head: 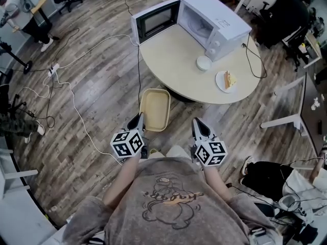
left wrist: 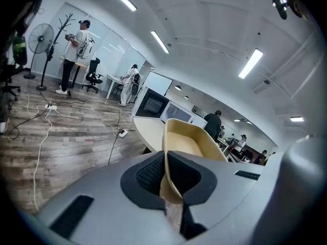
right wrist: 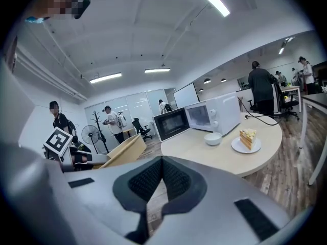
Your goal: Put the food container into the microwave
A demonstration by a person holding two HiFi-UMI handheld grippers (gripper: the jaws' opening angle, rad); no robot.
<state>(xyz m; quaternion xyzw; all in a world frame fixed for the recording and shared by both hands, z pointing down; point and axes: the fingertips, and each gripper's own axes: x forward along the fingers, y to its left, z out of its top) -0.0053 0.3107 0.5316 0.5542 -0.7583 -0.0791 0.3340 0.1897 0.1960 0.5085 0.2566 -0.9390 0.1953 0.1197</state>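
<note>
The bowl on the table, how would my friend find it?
Look at the round beige table with the white microwave, door open. Right in front of the microwave's knob end sits the small white bowl. It is deep and rounded; the plate beside it is flat and holds a cake slice.

Left tongs point(head: 139, 118), right tongs point(head: 196, 122) side by side, jaws together, slightly downward.

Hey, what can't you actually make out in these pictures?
White microwave: back of its cavity, head view, hidden by its own top; dial print too small.
Small white bowl: its inside, right gripper view, hidden by its wall; head view too small.
Beige plastic food container: near rim, left gripper view, covered by left gripper.
</note>
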